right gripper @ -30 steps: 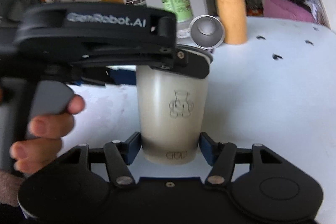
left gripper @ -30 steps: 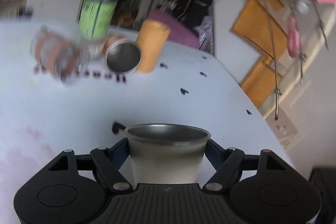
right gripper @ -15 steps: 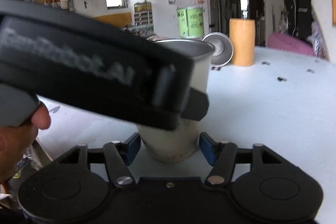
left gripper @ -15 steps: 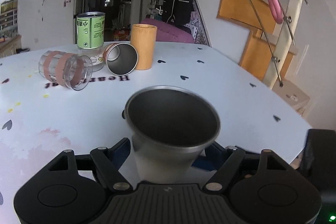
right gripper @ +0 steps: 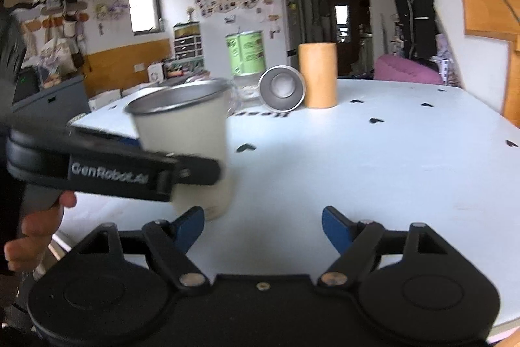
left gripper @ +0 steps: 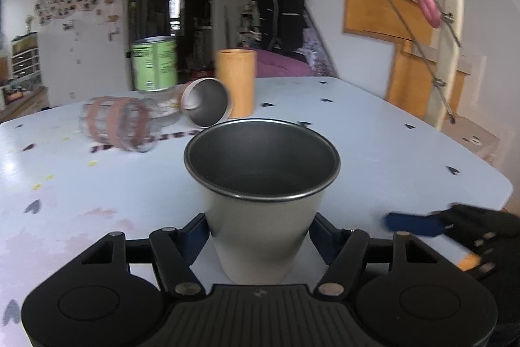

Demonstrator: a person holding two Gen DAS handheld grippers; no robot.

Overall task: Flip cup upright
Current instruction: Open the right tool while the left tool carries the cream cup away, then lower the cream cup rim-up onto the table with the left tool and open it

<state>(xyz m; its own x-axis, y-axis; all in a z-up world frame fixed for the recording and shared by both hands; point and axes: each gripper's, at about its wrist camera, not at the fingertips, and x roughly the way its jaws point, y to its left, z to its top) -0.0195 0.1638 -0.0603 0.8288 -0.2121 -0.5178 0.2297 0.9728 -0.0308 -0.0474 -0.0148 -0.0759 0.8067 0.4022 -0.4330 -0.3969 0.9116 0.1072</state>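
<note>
Our right gripper has let go and drawn back, fingers wide and empty. Our left gripper stays clamped on the cup, now upright on the bench, mouth up, long axis vertical.

White lettering "GenRobot.AI" stands on the black side of the left claw; the table's dark print is unreadable.

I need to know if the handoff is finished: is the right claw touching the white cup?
Apart. In the right wrist view the right claw is open, and the white cup sits left of its fingers, held by the left claw.
</note>
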